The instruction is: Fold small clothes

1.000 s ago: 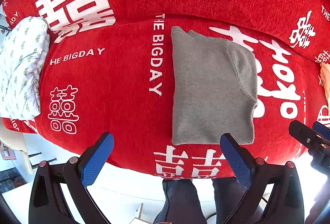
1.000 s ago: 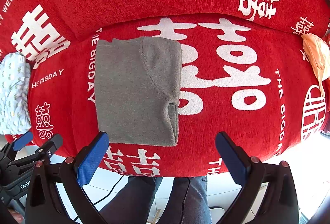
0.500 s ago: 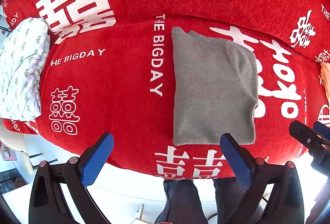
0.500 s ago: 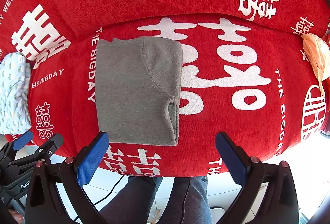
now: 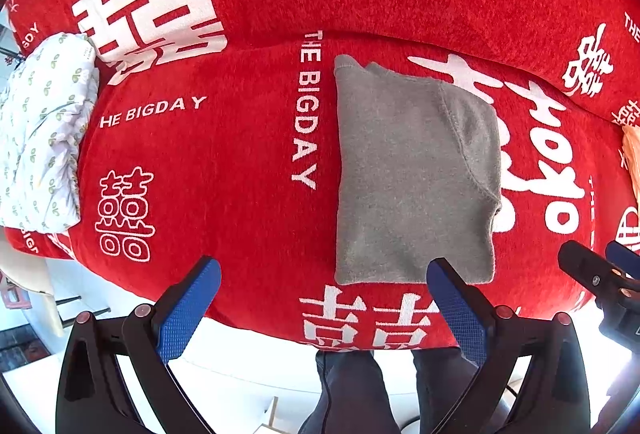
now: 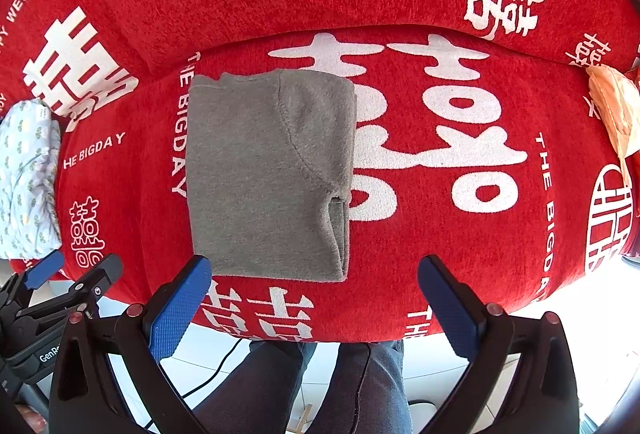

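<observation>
At the far left, a white cloth printed with small green leaves (image 5: 38,138) is seen bunched on the edge of a red chenille cover woven with white lettering and double-happiness characters (image 5: 224,162). The left gripper (image 5: 322,308) is held low over the near edge of the cover, its blue-padded fingers (image 5: 188,308) spread wide apart and nothing gripped between them. Right of the "THE BIGDAY" lettering, a grey fleece garment folded into a neat rectangle (image 5: 408,174) is laid flat on the cover, a curved seam shown on its upper layer and its near edge just beyond the left gripper's right finger. In the right wrist view the same garment (image 6: 268,174) is found left of centre, over the large white characters. The right gripper (image 6: 314,300) is likewise held wide open and empty, its left finger (image 6: 178,308) close to the garment's near left corner. At the far right edge, a crumpled peach-coloured cloth (image 6: 614,106) is seen lying on the cover. Below the cover's edge, legs in dark trousers (image 6: 360,386) are visible.
</observation>
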Demonstrator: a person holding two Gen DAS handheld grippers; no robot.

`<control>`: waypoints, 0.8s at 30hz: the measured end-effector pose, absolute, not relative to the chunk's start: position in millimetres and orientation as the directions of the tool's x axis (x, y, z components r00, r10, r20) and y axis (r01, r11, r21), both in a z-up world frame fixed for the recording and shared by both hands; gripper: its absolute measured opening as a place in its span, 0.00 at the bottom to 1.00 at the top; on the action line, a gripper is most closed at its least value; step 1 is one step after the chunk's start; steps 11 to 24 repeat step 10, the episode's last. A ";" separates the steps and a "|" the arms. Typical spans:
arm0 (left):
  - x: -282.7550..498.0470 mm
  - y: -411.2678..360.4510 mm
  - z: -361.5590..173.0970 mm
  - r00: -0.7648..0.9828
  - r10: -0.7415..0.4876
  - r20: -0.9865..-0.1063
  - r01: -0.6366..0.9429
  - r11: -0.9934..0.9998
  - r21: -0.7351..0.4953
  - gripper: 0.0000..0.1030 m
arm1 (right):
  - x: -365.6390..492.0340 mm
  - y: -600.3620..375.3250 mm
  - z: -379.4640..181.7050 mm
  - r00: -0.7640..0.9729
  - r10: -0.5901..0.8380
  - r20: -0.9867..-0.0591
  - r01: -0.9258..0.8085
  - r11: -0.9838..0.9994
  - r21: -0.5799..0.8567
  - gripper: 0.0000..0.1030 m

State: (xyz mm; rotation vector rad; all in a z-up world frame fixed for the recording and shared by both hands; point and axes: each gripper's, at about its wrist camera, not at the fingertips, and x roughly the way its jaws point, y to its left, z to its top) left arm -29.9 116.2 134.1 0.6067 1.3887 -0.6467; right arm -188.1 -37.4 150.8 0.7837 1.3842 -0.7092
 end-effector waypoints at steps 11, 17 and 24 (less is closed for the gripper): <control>-30.8 116.0 136.1 0.063 -0.078 -0.995 0.743 0.670 -0.006 1.00 | -186.8 -36.6 149.9 0.065 0.016 -0.998 0.820 0.568 0.062 1.00; -30.8 116.0 136.1 0.063 -0.078 -0.995 0.743 0.670 -0.006 1.00 | -186.8 -36.6 149.9 0.065 0.016 -0.998 0.820 0.568 0.062 1.00; -30.8 116.0 136.1 0.063 -0.078 -0.995 0.743 0.670 -0.006 1.00 | -186.8 -36.6 149.9 0.065 0.016 -0.998 0.820 0.568 0.062 1.00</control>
